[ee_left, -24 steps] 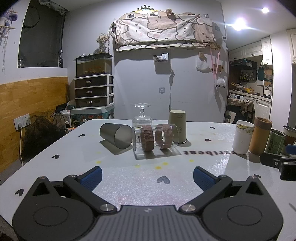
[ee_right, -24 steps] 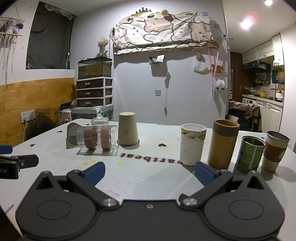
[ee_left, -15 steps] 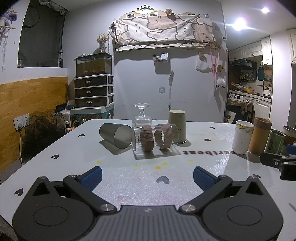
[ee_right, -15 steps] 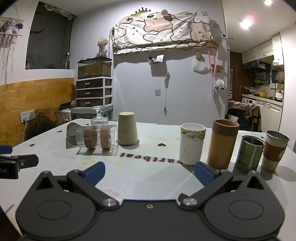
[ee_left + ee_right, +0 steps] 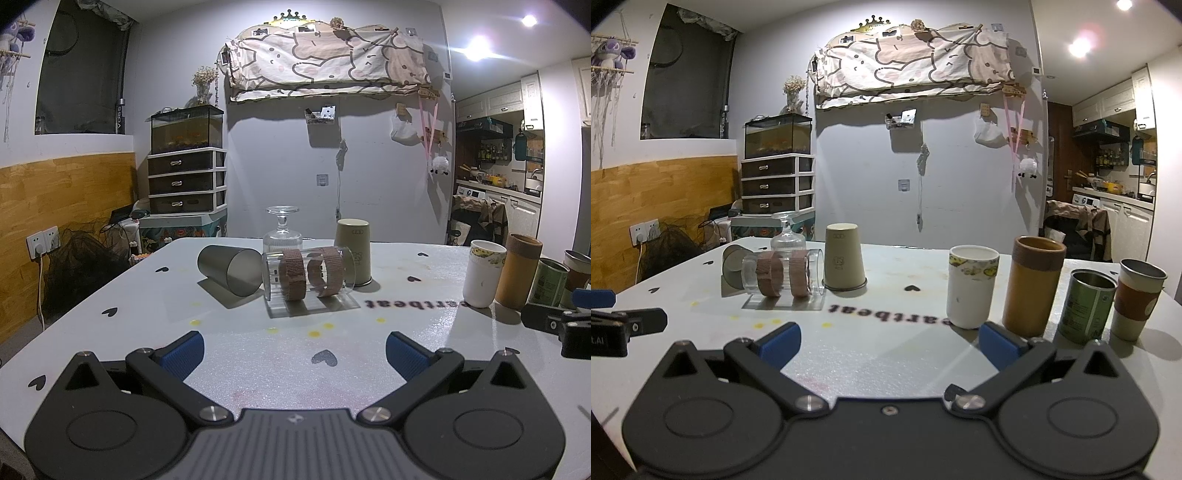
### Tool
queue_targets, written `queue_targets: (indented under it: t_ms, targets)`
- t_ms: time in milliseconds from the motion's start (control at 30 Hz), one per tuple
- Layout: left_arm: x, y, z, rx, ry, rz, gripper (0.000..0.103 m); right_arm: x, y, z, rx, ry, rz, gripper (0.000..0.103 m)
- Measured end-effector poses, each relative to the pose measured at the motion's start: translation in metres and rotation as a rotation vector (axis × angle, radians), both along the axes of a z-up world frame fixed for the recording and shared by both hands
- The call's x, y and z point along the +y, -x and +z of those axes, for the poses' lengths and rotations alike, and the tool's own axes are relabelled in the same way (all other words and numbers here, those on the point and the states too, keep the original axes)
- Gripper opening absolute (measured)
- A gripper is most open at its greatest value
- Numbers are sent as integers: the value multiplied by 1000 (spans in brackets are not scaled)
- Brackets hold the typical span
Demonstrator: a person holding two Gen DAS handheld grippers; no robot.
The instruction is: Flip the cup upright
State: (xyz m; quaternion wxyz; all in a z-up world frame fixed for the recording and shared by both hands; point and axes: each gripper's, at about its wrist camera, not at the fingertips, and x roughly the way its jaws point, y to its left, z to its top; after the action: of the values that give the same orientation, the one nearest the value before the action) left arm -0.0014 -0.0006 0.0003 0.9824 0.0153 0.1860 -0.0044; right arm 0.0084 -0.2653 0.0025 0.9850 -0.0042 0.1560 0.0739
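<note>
Left wrist view: nothing has changed; both tongs (image 5: 294, 350) (image 5: 889, 341) stay wide, empty. Clear cup (image 5: 308, 277), seemingly glass, lies sideways at twelve o'clock, untouched.

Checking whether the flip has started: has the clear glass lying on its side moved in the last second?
No. The clear glass lies in the same spot, touching the grey cup, in front of the upturned beige cup.

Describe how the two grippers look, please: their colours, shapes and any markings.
Both the left gripper and the right gripper are matte black with two angled link fingers tipped by blue ribbed pads, silver screws, round discs and a ribbed grey centre plate. No cables or sleeves show.
</note>
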Motion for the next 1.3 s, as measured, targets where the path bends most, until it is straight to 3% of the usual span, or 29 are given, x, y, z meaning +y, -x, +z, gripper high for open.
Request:
queue_targets:
  t_ms: [233, 400, 633, 733, 1033, 1300]
  targets:
    - [0, 0, 0, 0, 0, 0, 103, 9, 1, -1, 0, 1, 0, 103]
    - [0, 0, 0, 1, 4, 0, 103, -8, -4, 2, -8, 2, 11, 103]
    - [-7, -3, -1, 5, 13, 8, 103, 6, -20, 32, -25, -32, 22, 103]
    - [-4, -6, -4, 7, 21, 21, 103, 18, -44, 43, -41, -15, 17, 103]
    - [18, -16, -15, 14, 38, 48, 103, 59, -145, 63, 27, -26, 79, 103]
    - [37, -26, -23, 14, 57, 59, 103, 86, -235, 53, 79, -44, 16, 98]
